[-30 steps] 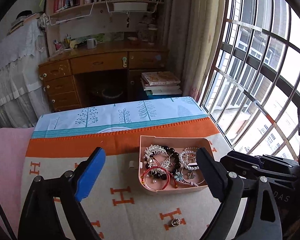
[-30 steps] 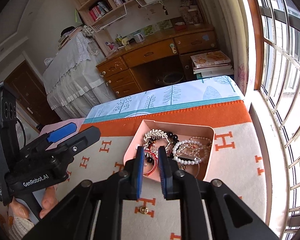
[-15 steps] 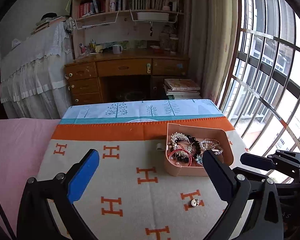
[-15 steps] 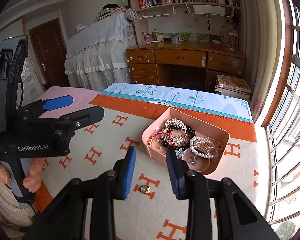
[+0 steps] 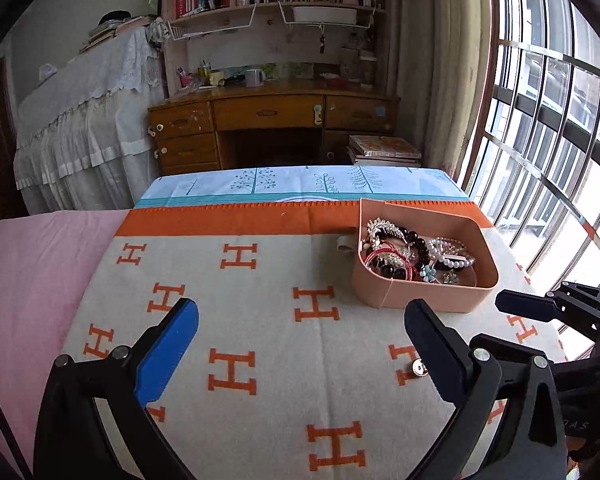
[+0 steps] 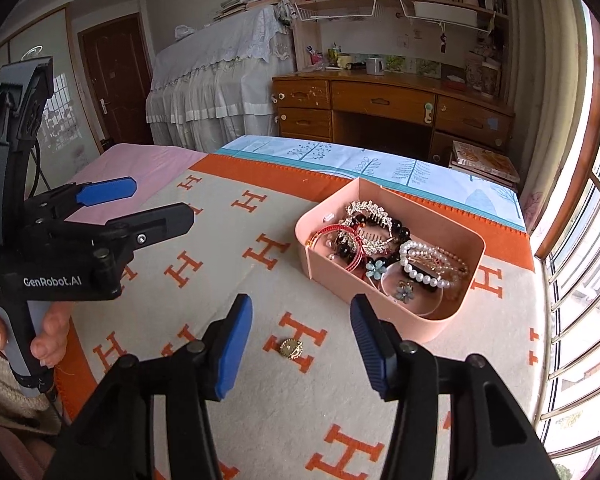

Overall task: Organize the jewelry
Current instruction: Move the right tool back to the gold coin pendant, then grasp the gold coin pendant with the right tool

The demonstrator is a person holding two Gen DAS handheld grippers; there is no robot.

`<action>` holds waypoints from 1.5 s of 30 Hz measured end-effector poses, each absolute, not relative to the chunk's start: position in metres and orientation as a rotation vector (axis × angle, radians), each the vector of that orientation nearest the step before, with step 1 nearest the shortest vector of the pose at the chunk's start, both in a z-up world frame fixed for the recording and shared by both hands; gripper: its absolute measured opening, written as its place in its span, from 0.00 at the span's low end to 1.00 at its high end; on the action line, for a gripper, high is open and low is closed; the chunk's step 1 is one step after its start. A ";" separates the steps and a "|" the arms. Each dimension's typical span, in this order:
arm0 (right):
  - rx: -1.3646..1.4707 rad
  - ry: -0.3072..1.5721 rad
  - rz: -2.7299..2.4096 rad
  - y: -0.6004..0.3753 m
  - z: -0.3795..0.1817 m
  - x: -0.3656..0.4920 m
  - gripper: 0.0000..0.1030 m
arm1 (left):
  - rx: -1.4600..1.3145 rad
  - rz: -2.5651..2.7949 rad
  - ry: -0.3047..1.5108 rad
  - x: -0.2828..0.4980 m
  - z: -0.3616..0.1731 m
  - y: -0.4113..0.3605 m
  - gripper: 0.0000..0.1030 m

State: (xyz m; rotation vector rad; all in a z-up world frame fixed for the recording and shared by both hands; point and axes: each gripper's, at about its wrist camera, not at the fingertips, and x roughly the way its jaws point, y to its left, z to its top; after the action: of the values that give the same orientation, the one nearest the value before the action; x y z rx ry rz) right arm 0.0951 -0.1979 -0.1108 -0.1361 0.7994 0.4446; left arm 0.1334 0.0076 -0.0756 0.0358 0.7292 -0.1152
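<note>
Because the small round gold brooch [image 6: 291, 349] lying on the blanket, near the pink plastic jewelry tray [image 6: 384, 294], is light and slippery, we pinch its rim; our right tool [image 6: 300, 350] has just been opening, empty.

Both are black plastic two-finger tools with angular linkage arms pinned by round silver screw heads. The left tool [image 6: 134, 204] carries one bright blue pad and one black finger, white "GenRobot.AI" lettering on its body, a pale grey handle and a thin black cable trailing below. The right tool [image 6: 300, 344] has two ribbed blue pads. A beige knitted sleeve [image 6: 4, 380] covers the wrist of the left hand [image 6: 40, 332].
</note>
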 end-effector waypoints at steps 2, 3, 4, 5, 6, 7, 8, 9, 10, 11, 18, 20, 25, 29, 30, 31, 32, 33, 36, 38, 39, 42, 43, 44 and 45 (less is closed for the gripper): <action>-0.145 0.811 0.452 -0.196 -0.119 0.096 0.50 | 0.043 -0.099 0.752 0.134 -0.089 0.009 0.99; -0.148 0.817 0.455 -0.196 -0.123 0.096 0.50 | 0.042 -0.095 0.767 0.134 -0.096 0.011 0.99; -0.150 0.824 0.458 -0.195 -0.127 0.097 0.50 | 0.037 -0.095 0.782 0.135 -0.102 0.013 0.99; -0.151 0.833 0.459 -0.195 -0.131 0.099 0.50 | 0.031 -0.096 0.797 0.136 -0.108 0.015 0.99; -0.152 0.843 0.458 -0.195 -0.135 0.101 0.50 | 0.028 -0.095 0.809 0.135 -0.113 0.016 0.99; -0.153 0.851 0.460 -0.194 -0.138 0.102 0.50 | 0.026 -0.092 0.820 0.136 -0.118 0.017 0.99; -0.154 0.857 0.462 -0.194 -0.141 0.103 0.50 | 0.024 -0.088 0.829 0.136 -0.122 0.018 0.99; -0.155 0.863 0.463 -0.194 -0.144 0.103 0.50 | 0.023 -0.086 0.837 0.136 -0.126 0.019 0.99; -0.156 0.869 0.464 -0.194 -0.147 0.105 0.50 | 0.021 -0.085 0.844 0.136 -0.129 0.020 0.99; -0.156 0.874 0.465 -0.194 -0.150 0.105 0.50 | 0.017 -0.084 0.849 0.137 -0.132 0.021 0.99; -0.179 0.896 0.476 -0.192 -0.163 0.105 0.50 | 0.003 -0.081 0.861 0.139 -0.139 0.022 0.99; -0.191 0.903 0.481 -0.190 -0.167 0.105 0.50 | 0.004 -0.081 0.866 0.140 -0.141 0.022 0.99; -0.223 0.917 0.487 -0.185 -0.175 0.105 0.50 | 0.000 -0.084 0.878 0.141 -0.145 0.022 0.99; -0.245 0.931 0.486 -0.182 -0.183 0.107 0.50 | -0.009 -0.085 0.878 0.141 -0.146 0.024 0.99; -0.249 0.927 0.484 -0.182 -0.183 0.107 0.50 | -0.012 -0.084 0.879 0.142 -0.147 0.025 0.99; -0.254 0.921 0.483 -0.181 -0.183 0.107 0.50 | -0.017 -0.085 0.879 0.142 -0.147 0.026 0.99; -0.259 0.921 0.483 -0.181 -0.184 0.107 0.50 | -0.022 -0.086 0.880 0.142 -0.148 0.026 0.99; -0.261 0.916 0.484 -0.181 -0.184 0.107 0.50 | -0.025 -0.085 0.883 0.142 -0.148 0.027 0.99; -0.271 0.903 0.484 -0.181 -0.185 0.108 0.50 | -0.033 -0.085 0.891 0.143 -0.150 0.027 0.99; -0.276 0.899 0.487 -0.181 -0.185 0.108 0.50 | -0.035 -0.088 0.891 0.143 -0.150 0.027 0.99; -0.279 0.896 0.490 -0.181 -0.185 0.108 0.50 | -0.034 -0.087 0.891 0.143 -0.151 0.027 0.99; -0.293 0.888 0.500 -0.180 -0.185 0.108 0.50 | -0.035 -0.089 0.894 0.144 -0.151 0.027 0.99; -0.295 0.887 0.503 -0.180 -0.185 0.108 0.50 | -0.037 -0.089 0.895 0.144 -0.151 0.028 0.99; -0.297 0.884 0.507 -0.179 -0.185 0.108 0.50 | -0.038 -0.089 0.896 0.144 -0.152 0.028 0.99; -0.299 0.884 0.510 -0.179 -0.185 0.108 0.50 | -0.038 -0.090 0.897 0.144 -0.152 0.028 0.99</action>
State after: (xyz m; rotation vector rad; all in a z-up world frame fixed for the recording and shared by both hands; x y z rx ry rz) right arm 0.1082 -0.1787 -0.1854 -0.2988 0.8837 0.5100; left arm 0.1436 0.0282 -0.1524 -0.0384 0.8975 -0.0901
